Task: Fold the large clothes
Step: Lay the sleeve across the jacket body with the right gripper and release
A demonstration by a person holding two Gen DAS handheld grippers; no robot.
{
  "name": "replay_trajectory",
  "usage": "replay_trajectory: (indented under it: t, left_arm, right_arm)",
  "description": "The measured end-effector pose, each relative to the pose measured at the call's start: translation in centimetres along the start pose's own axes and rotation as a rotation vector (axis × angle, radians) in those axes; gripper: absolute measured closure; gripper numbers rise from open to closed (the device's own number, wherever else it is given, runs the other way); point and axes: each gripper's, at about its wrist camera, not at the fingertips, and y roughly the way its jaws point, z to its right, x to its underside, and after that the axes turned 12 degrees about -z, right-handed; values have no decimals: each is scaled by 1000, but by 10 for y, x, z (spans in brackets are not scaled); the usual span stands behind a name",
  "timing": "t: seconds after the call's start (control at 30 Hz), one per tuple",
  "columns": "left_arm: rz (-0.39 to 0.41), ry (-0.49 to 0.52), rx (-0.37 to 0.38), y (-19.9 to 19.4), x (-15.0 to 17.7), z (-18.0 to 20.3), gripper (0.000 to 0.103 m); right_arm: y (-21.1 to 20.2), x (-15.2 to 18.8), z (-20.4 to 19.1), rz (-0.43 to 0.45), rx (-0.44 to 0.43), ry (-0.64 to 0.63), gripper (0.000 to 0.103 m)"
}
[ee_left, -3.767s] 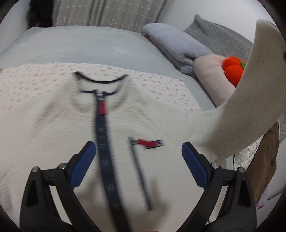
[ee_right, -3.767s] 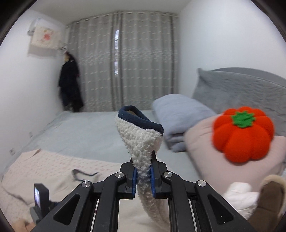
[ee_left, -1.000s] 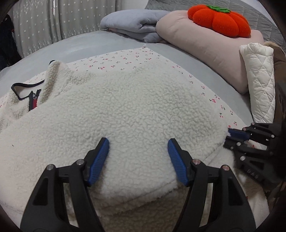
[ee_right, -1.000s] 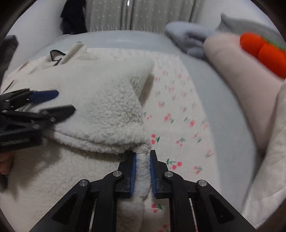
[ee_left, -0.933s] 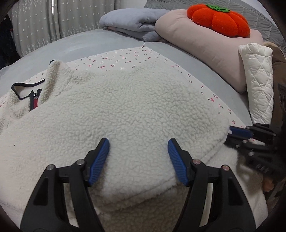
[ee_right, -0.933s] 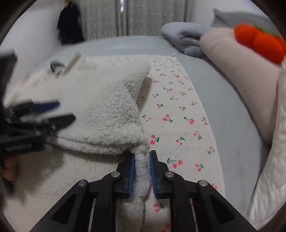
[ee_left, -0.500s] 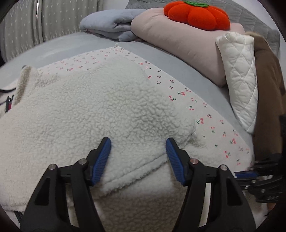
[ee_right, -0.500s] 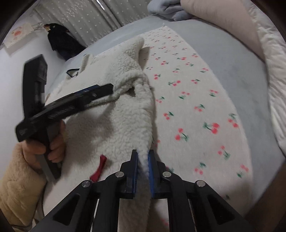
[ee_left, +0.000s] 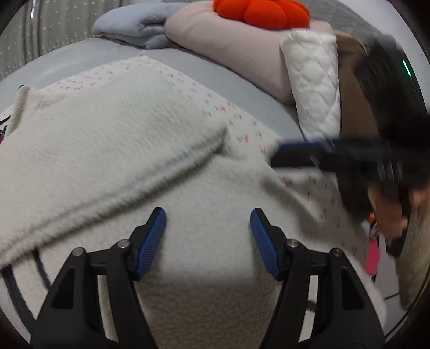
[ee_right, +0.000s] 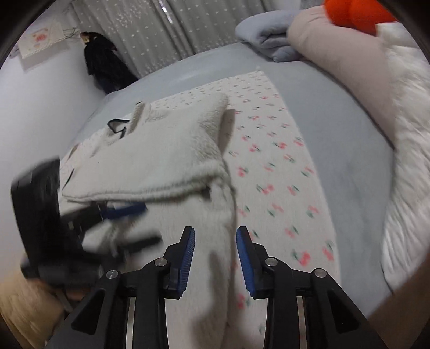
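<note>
A cream fleece jacket lies on a cherry-print sheet, with its right sleeve folded across the body. My left gripper is open and empty above the lower body of the jacket. My right gripper is open over the jacket's right edge, with fleece lying between the jaws and not pinched. The right gripper also shows blurred in the left wrist view, and the left gripper blurred in the right wrist view. The dark collar trim is at the far end.
A pink pillow with an orange pumpkin cushion, a folded grey blanket and a white quilted roll line the right side of the grey bed. A dark coat hangs by the curtain.
My right gripper has opened and let go of the jacket's edge. Both grippers have shifted toward the jacket's lower part. The folded sleeve stays in place.
</note>
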Motion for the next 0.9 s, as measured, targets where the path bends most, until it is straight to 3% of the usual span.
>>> replay_trajectory:
  t: [0.07, 0.13, 0.2, 0.4, 0.57, 0.63, 0.73, 0.8, 0.9]
  left_arm:
    - [2, 44, -58, 7, 10, 10, 37]
    - [5, 67, -65, 5, 20, 16, 37]
    - [11, 62, -16, -2, 36, 13, 37]
    - [10, 26, 96, -26, 69, 4, 37]
    - [24, -17, 91, -61, 91, -4, 37]
    - [82, -57, 57, -82, 99, -19, 37]
    - [120, -122, 1, -98, 105, -45, 36]
    - [112, -181, -40, -105, 118, -66, 36]
    - [18, -267, -138, -107, 155, -93, 36]
  right_arm:
    - [21, -20, -3, -35, -17, -23, 69]
    - [48, -34, -1, -79, 15, -27, 69]
    - [59, -43, 6, -57, 63, -29, 85]
    - [70, -50, 16, -9, 107, 23, 85]
    - [44, -37, -14, -10, 200, -15, 79]
    - [30, -31, -34, 29, 203, -71, 78]
    - [28, -18, -63, 17, 131, -140, 76]
    - [39, -10, -76, -10, 122, -178, 75]
    - [65, 13, -65, -89, 123, -135, 75]
